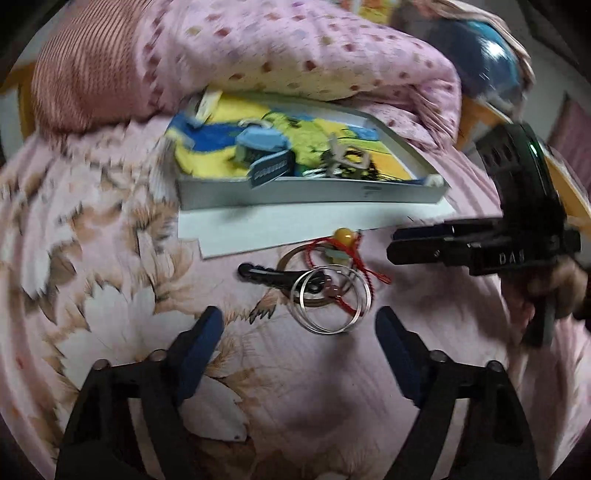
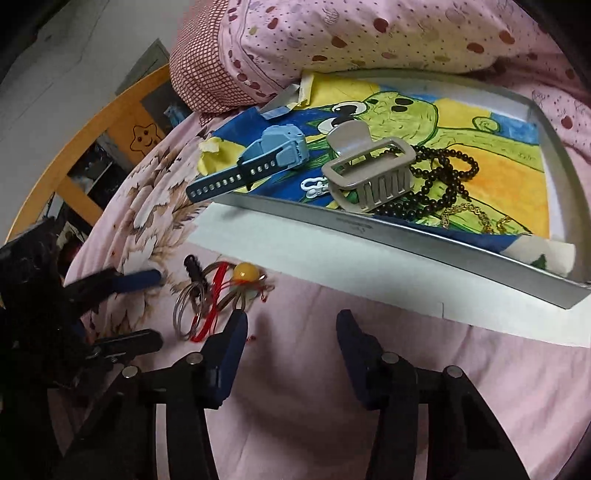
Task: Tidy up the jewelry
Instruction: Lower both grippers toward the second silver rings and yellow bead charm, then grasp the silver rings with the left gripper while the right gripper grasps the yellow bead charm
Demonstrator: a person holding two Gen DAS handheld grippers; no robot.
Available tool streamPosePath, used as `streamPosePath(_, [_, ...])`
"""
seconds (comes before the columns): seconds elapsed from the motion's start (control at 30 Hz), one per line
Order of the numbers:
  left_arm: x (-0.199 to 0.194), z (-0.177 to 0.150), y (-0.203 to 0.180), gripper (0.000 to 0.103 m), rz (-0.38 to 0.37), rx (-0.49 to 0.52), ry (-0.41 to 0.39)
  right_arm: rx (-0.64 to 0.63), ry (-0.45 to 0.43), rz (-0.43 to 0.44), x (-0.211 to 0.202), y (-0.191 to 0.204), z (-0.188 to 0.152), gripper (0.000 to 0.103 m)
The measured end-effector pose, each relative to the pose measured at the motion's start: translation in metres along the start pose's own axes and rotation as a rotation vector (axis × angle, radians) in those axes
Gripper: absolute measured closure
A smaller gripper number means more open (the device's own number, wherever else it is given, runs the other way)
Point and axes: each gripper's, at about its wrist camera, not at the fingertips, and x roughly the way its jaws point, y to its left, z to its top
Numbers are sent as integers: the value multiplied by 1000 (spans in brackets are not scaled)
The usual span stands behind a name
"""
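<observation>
A bed fills both views, covered by a pink sheet [image 2: 314,424] with a brown leaf print. A dotted pink quilt [image 2: 369,33] is bunched along the top. At upper left, a curved orange wooden rail [image 2: 85,129] carries a star face, beside a pale wall [image 2: 81,48].

A home bedroom: a pink floral bedsheet [image 2: 303,387] is covering the bed, a dotted pillow [image 2: 369,33] lying at the frame's top.

Glossy metal bangles [image 1: 330,300] lie on soft matt cloth bedsheet [image 1: 332,387] near a smooth grey metal tray [image 2: 406,230].
</observation>
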Motion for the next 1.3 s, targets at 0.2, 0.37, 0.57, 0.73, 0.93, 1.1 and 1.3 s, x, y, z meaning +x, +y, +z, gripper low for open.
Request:
streamPosePath(0.2, [3, 6, 10, 50, -25, -72, 7, 102, -27, 75, 3, -9, 4, 66])
streamPosePath(0.37, [8, 11, 15, 67, -40, -107, 23, 184, -42, 128, 6, -13, 15, 66])
streamPosePath(0.57, [13, 12, 10, 77, 14, -79, 49, 145, -11, 117, 19, -2, 29, 75])
streamPosePath(0.73, [14, 9, 8, 82, 53, -53, 63, 122, 14, 135, 24, 5, 28, 75])
streamPosePath(0.93, [13, 8, 11, 82, 39, -56, 63, 77, 61, 104, 26, 7, 16, 75])
streamPosePath(1.1, [16, 9, 5, 82, 49, 0, 71, 43, 65, 85, 27, 12, 13, 75])
streamPosePath(1.3, [20, 10, 3, 90, 82, 18, 77, 32, 57, 82, 33, 16, 19, 75])
